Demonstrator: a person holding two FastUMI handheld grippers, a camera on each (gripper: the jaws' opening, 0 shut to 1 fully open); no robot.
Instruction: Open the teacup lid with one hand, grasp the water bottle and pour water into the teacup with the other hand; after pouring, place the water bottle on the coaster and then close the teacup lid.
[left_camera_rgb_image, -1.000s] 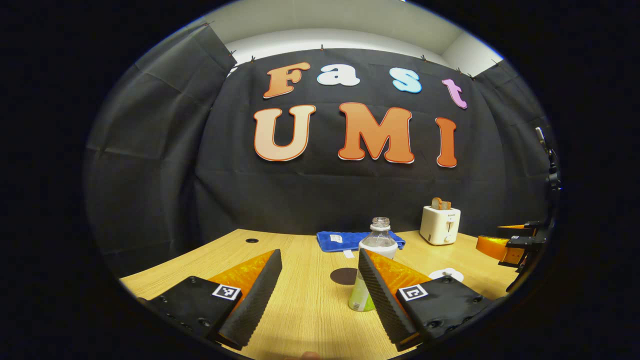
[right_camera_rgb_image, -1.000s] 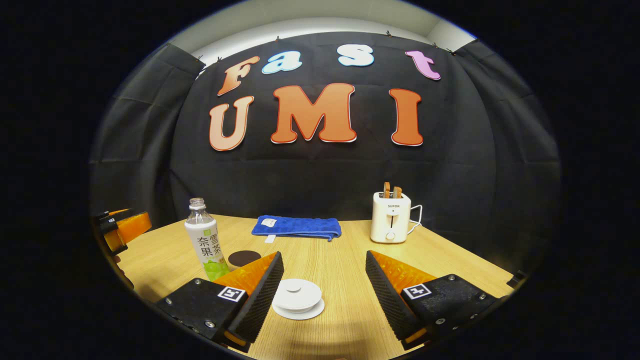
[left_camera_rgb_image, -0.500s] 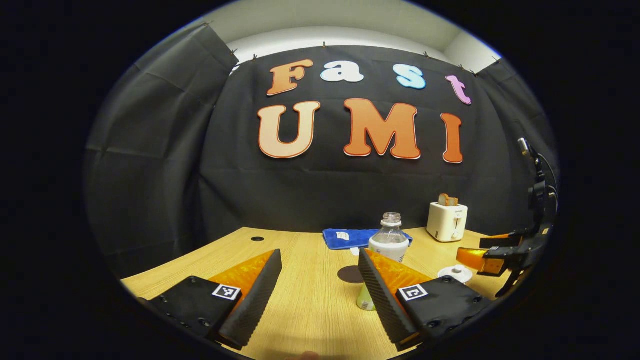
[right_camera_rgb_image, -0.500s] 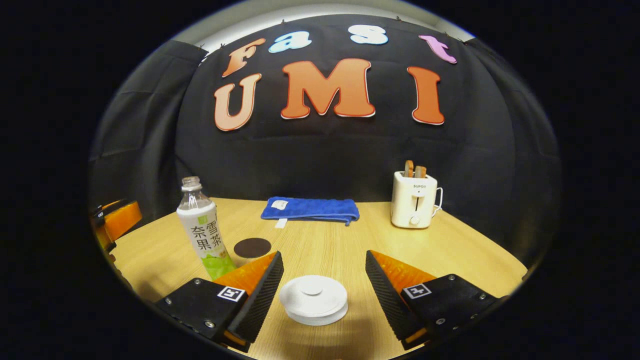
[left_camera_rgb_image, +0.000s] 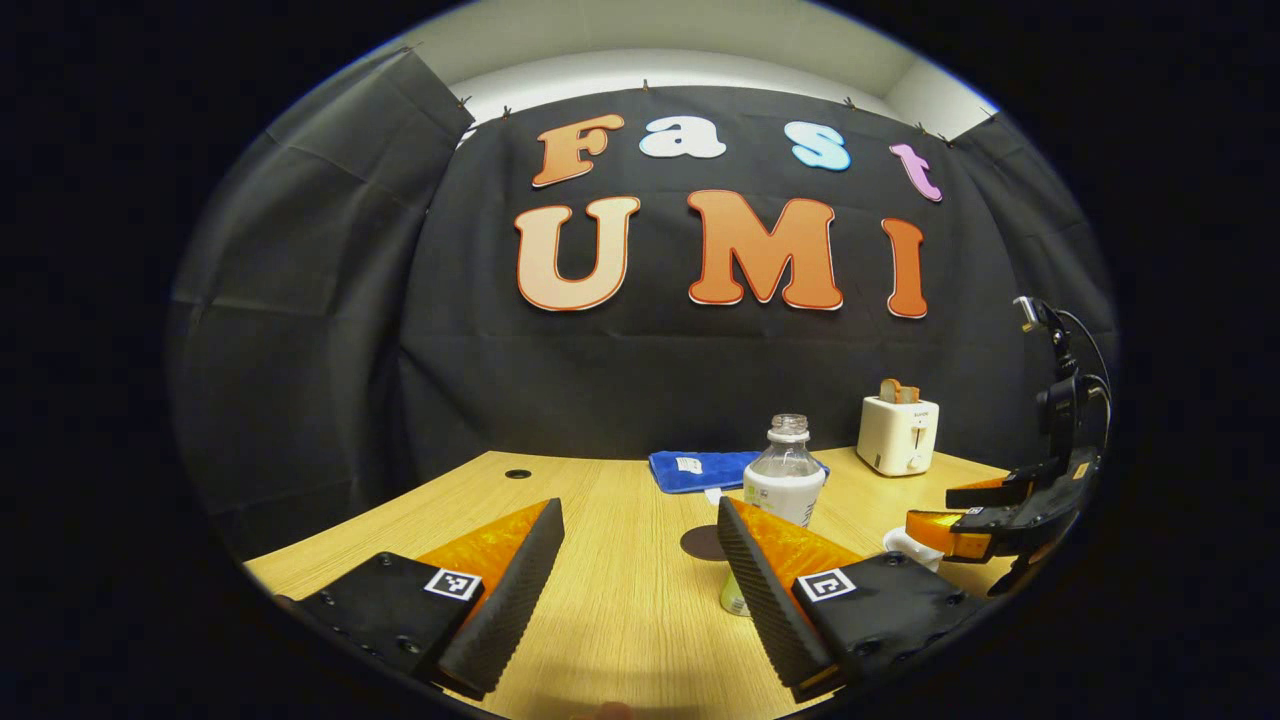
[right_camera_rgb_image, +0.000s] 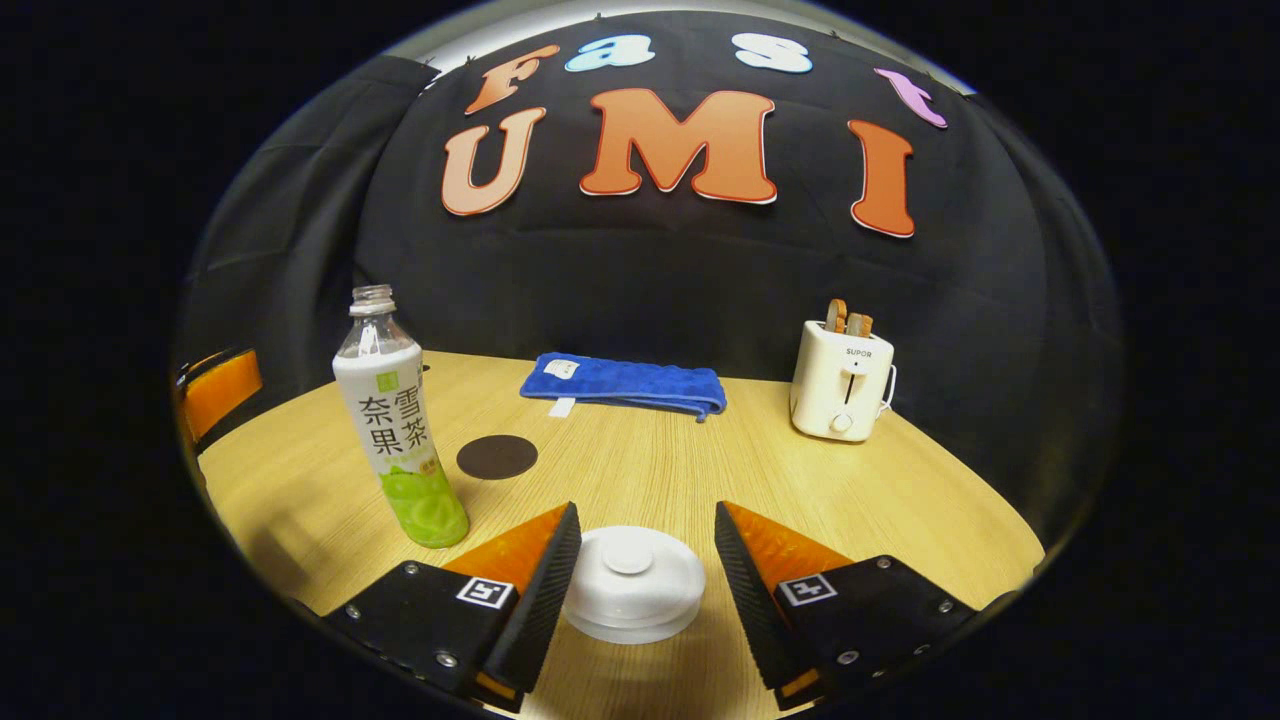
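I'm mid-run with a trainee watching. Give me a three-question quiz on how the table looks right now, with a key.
1. True or false: the lid is already off the teacup.
2. Which object stands nearest the coaster? A) toaster B) water bottle C) blue towel
3. Fill in: the right gripper has its jaws ____ on either side of the lid.

Key
1. False. In the right gripper view the lid sits on the cup, between the jaws.
2. B. The bottle stands upright, uncapped, just beside the coaster, not on it.
3. Open. Gaps show on both sides; the left gripper is open too.
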